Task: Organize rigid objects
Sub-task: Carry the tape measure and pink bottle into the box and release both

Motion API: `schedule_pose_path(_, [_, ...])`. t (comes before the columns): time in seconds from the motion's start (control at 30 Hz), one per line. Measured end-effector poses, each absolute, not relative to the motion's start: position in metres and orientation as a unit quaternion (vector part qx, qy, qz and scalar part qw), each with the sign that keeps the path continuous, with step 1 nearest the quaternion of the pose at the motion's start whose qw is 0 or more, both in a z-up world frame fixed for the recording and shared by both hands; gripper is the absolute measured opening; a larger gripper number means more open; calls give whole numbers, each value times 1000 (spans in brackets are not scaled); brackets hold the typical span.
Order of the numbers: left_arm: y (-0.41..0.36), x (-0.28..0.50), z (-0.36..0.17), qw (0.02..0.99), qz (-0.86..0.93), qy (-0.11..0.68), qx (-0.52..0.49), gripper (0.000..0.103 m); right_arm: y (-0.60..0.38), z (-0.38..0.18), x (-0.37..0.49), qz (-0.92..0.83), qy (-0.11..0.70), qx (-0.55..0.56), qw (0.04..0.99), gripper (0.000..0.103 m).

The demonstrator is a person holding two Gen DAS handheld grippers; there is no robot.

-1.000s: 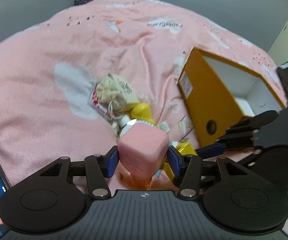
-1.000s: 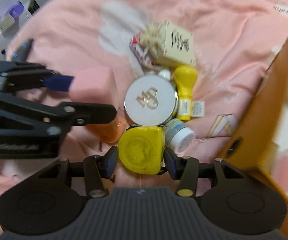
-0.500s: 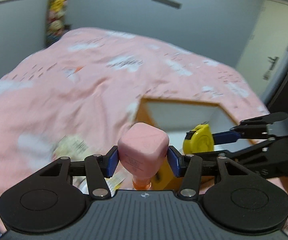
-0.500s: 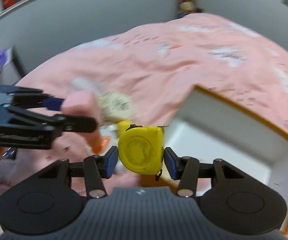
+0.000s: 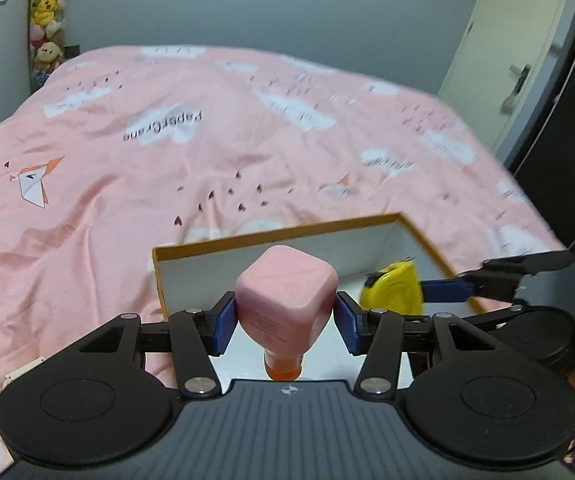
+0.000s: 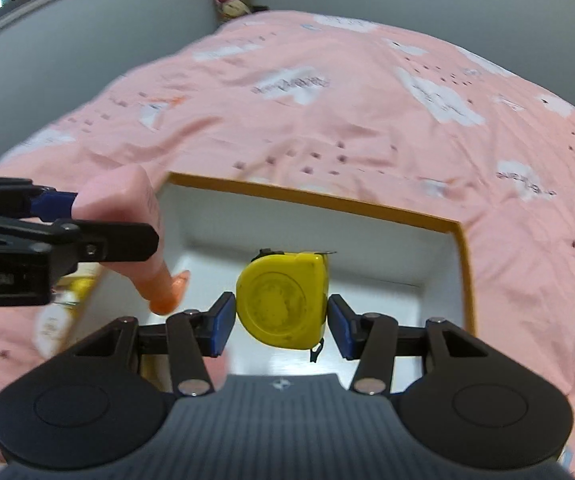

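Note:
My left gripper [image 5: 285,316] is shut on a pink bottle [image 5: 285,300] with an orange cap, held cap-down over the near left part of an open orange box [image 5: 271,236] with a white inside. My right gripper [image 6: 281,316] is shut on a yellow tape measure [image 6: 281,300], held over the box's middle [image 6: 311,198]. The tape measure [image 5: 393,292] and right gripper show at the right of the left wrist view. The bottle [image 6: 135,216] and left gripper [image 6: 59,220] show at the left of the right wrist view.
The box lies on a pink bedspread [image 5: 167,152] with white clouds. A yellow-white item [image 6: 59,312] lies left of the box, blurred. Plush toys [image 5: 45,20] stand at the far wall. A door [image 5: 519,52] is at the right.
Both grippers have lifted their objects off the pile on the bed and carried them over the open box. The pile has dropped out of view.

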State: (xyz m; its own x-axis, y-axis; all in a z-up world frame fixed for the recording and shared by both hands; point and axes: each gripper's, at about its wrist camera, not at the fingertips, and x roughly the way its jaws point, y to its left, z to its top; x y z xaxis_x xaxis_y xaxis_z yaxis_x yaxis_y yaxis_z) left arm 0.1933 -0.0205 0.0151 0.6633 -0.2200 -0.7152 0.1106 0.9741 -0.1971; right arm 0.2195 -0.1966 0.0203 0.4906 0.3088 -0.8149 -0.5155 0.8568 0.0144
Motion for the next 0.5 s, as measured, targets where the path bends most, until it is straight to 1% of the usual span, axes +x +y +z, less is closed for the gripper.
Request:
schedule_pose_path(0.27, [-28,212,-14,892,-50,449,-26,59,-194,-26,255,222,491,-124,833,50])
schedule_pose_path(0.5, [-39,225,-32,876,-30,480,28,59,-181,-43,262,224,512,-136,818,50])
